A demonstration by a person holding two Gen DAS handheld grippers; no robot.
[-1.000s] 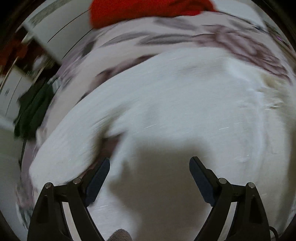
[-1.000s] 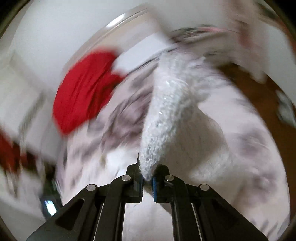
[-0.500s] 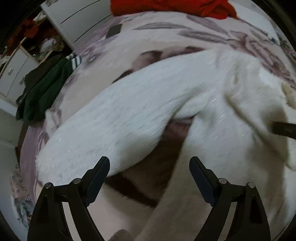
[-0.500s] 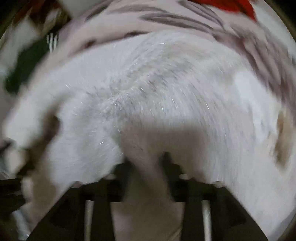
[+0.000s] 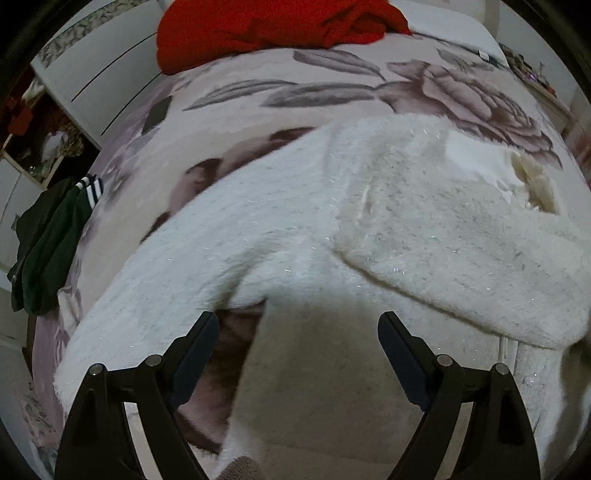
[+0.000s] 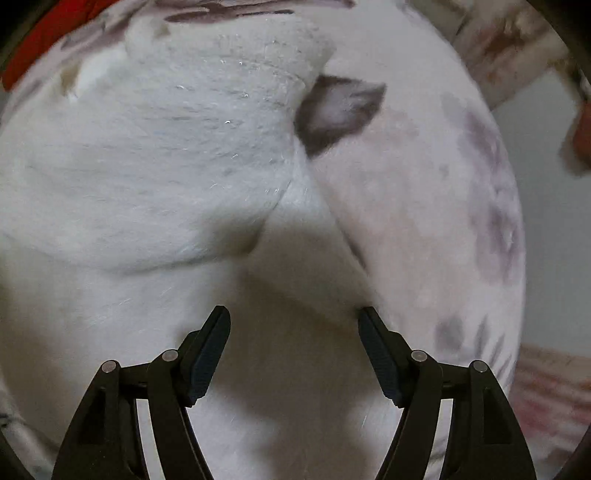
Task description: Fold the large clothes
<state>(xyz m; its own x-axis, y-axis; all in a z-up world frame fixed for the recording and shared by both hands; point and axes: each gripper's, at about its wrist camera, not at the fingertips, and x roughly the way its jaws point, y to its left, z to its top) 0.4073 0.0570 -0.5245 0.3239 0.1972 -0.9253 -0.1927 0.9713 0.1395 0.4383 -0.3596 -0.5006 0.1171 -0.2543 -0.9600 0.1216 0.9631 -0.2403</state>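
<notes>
1. Left black two-finger gripper: fingers spread wide, nothing clamped, pointing steeply down.
2. Right black two-finger gripper: jaws have just been opening, now wide apart; dark ribbed fingers press on nothing, nothing gripped between them.

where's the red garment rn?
Left wrist view, top centre: red garment is bunched at the far end of the floral blanket, beyond the white sweater.

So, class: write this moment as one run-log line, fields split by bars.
stage: sleeve folded over sweater | left tongs: open, empty | right tongs: just opened, empty | surface: blanket
</notes>
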